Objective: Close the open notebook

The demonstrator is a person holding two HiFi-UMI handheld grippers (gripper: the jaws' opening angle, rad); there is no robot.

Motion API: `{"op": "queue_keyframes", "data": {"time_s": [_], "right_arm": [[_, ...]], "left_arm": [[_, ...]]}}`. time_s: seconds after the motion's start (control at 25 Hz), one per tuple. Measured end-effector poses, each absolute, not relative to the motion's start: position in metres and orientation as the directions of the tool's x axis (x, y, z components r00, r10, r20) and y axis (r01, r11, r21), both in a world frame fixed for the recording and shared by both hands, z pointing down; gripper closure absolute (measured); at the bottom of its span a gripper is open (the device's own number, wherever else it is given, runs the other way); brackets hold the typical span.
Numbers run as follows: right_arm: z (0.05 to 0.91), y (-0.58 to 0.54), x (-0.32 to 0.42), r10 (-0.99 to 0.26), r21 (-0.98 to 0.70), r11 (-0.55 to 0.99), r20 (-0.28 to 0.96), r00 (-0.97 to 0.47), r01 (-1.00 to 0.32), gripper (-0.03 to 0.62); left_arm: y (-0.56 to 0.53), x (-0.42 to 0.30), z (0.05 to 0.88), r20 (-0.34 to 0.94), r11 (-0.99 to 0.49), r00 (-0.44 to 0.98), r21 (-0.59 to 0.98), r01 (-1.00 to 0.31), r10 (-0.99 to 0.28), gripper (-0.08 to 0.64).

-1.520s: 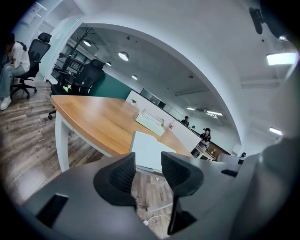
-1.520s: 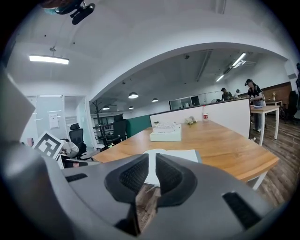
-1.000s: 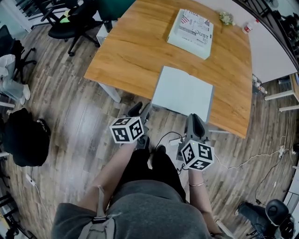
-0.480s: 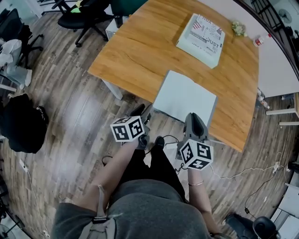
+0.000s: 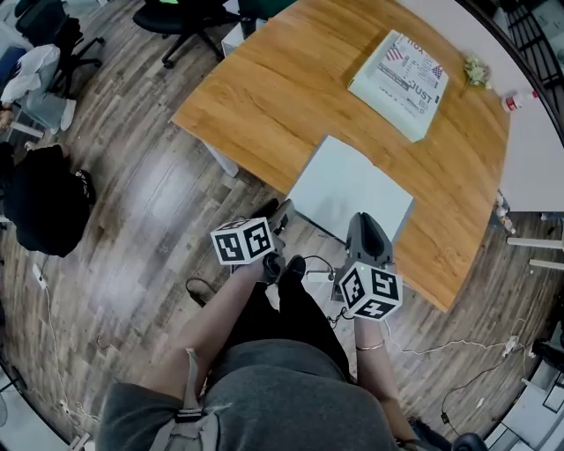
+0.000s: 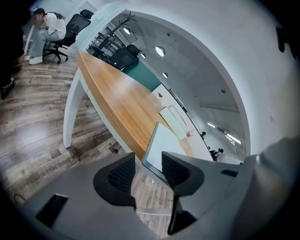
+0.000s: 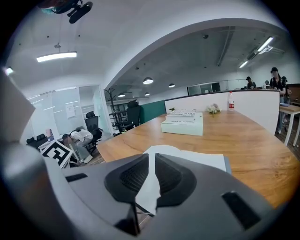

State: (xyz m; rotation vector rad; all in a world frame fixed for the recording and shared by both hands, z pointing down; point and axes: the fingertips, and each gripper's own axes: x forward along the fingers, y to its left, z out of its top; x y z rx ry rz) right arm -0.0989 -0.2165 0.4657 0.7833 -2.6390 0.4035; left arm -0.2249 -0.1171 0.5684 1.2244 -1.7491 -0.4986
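Observation:
The open notebook [image 5: 352, 189] lies flat, pale pages up, at the near edge of the wooden table [image 5: 264, 97]. My left gripper [image 5: 271, 210] hangs just short of the notebook's near left corner, below the table edge, open with nothing between its fingers. My right gripper [image 5: 368, 222] is at the notebook's near edge, jaws nearly together and holding nothing. In the left gripper view the notebook [image 6: 161, 140] shows beyond the gripper [image 6: 148, 168], over wood floor. In the right gripper view the pages [image 7: 187, 157] lie right behind the narrow gap of the gripper [image 7: 151, 173].
A white printed box [image 5: 399, 70] sits further back on the table, with a small plant [image 5: 476, 70] and a bottle [image 5: 511, 103] behind it. Office chairs [image 5: 189, 13] stand at the far left, a black bag [image 5: 44, 203] and cables [image 5: 485, 370] lie on the floor.
The head view has drifted, so the table and notebook sit a little further right in it. Both grippers keep the same pose near the notebook's near edge.

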Motion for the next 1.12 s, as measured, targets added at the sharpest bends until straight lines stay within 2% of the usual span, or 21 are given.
{"op": "queue_keyframes", "data": {"time_s": [0.56,1.12], "right_arm": [[0.481,-0.225,-0.092,-0.414,-0.189,0.821,0.454,-0.789,-0.539,0.545],[0.482,-0.217,-0.079,-0.466,-0.204,0.775,0.454,-0.759,-0.598,0.549]], "left_arm": [[-0.125,-0.221,0.582,0.439,0.443,-0.109,0.801,-0.401,-0.892,0.396],[-0.123,-0.221,0.564,0.415,0.411,-0.093,0.796,-0.444,-0.905,0.498]]}}
